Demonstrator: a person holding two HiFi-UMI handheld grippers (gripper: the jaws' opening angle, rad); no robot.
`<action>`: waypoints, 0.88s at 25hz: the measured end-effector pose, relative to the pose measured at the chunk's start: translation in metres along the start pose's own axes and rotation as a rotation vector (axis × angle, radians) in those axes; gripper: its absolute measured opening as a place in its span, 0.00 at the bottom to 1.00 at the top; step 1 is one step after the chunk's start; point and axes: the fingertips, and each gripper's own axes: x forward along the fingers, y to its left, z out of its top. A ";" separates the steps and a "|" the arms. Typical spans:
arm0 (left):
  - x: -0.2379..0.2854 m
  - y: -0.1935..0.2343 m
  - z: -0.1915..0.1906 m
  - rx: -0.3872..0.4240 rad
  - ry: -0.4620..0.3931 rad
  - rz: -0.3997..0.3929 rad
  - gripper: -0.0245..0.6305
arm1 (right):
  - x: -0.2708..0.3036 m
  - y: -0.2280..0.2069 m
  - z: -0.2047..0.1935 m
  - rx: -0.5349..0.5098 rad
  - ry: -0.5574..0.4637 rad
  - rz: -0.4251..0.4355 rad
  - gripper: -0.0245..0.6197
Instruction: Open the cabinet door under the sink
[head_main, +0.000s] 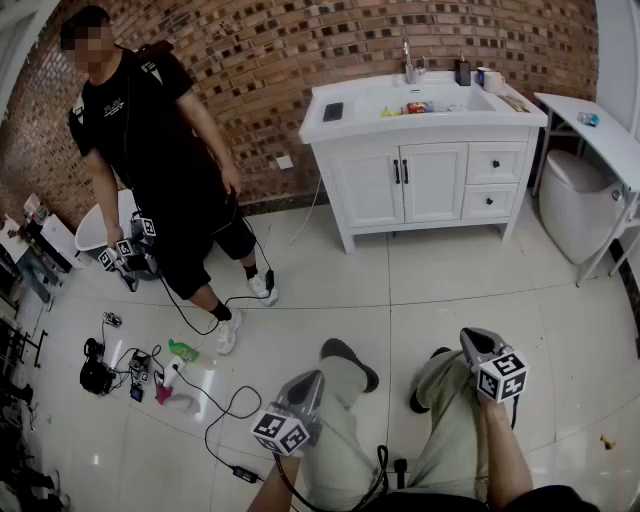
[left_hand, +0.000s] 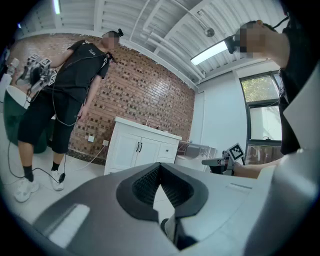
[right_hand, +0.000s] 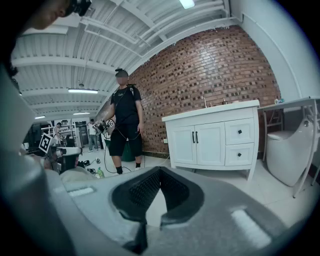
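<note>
approach step: cabinet doors (head_main: 400, 184) far off at 12 o'clock. left tongs (head_main: 308, 383), right tongs (head_main: 472, 343) both pinched closed, empty. next: close in, spread tongs, grip handle (head_main: 397, 171).

Two cabinet doors (head_main: 368, 187), two drawers (head_main: 497, 162), one sink (head_main: 455, 99).

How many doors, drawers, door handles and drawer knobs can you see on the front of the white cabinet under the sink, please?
Doors: 2
Drawers: 2
Door handles: 2
Drawer knobs: 2
Total: 8
</note>
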 end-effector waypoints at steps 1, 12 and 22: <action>0.006 0.004 0.001 -0.001 -0.009 -0.004 0.06 | 0.007 -0.005 0.000 0.004 0.004 -0.003 0.02; 0.121 0.034 -0.011 -0.002 0.054 -0.023 0.06 | 0.062 -0.046 0.056 -0.049 0.010 0.001 0.02; 0.245 0.073 0.002 -0.075 0.021 -0.070 0.06 | 0.132 -0.123 0.111 -0.095 0.056 -0.050 0.03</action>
